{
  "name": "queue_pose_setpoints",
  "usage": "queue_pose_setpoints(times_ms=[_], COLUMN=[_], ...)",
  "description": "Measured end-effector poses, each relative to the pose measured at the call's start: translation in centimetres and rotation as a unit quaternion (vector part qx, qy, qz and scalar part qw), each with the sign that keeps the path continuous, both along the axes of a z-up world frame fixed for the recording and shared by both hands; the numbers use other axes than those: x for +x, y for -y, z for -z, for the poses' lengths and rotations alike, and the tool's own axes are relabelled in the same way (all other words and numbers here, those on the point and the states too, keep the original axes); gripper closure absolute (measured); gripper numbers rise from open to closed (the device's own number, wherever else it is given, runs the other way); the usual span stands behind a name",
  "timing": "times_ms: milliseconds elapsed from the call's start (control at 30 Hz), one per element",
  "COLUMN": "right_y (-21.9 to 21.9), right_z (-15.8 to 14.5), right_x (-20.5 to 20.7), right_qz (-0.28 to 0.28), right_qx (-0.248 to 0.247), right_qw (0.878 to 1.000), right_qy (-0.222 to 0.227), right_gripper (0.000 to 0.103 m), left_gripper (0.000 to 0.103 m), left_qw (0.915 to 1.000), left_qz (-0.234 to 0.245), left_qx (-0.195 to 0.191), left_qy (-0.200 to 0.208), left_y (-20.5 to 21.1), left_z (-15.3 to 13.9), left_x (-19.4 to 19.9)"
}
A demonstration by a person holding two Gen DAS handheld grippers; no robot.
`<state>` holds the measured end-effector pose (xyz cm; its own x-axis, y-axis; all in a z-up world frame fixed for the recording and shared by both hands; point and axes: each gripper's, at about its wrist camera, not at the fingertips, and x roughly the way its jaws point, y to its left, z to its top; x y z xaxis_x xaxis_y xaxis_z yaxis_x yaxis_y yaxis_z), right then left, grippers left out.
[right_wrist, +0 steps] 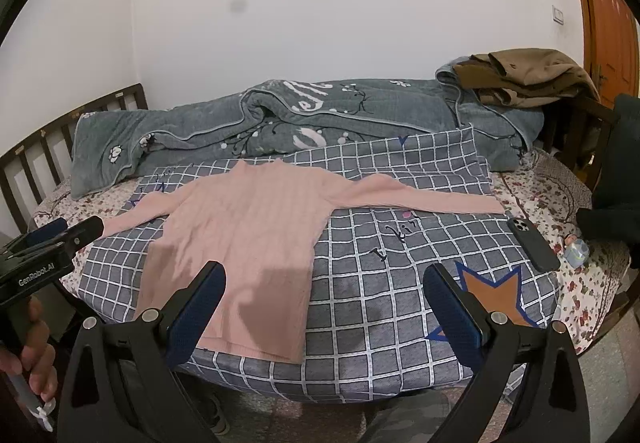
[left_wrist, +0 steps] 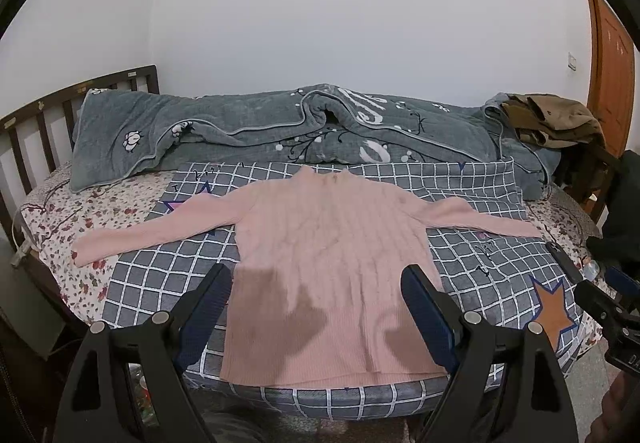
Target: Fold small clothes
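The bed [left_wrist: 80,275] had a gray checked cloth [left_wrist: 480,267] on it, a pink sweater [left_wrist: 332,243] lay flat there with both sleeves spread out, and the left gripper [left_wrist: 316,283] and right gripper [right_wrist: 324,283] hung above, fingers wide and holding nothing.

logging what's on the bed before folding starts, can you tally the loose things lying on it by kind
pink sweater: 1
grey checked cover under it: 1
grey-green quilt: 1
brown garment pile, pieces not separable: 1
dark phone: 1
small light blue item, too small to identify: 1
total: 6
Left gripper and right gripper are open, holding nothing.
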<state>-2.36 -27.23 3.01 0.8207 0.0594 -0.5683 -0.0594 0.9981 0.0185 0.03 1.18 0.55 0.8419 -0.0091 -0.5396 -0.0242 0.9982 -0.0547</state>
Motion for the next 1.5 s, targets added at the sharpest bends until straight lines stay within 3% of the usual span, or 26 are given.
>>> queue_pose_setpoints(times_ms=[1500], right_y=[-0.26], right_z=[-0.46], right_x=[-0.41], right_qz=[0.001], right_qx=[0.01], right_qw=[1.0], right_qy=[0.012], right_gripper=[0.005], left_gripper=[0.017], left_qw=[0.9999], left_qz=[-0.007], left_qx=[-0.003], left_qy=[0.009], left_y=[-0.32], left_z=[-0.9], left_x=[-0.14])
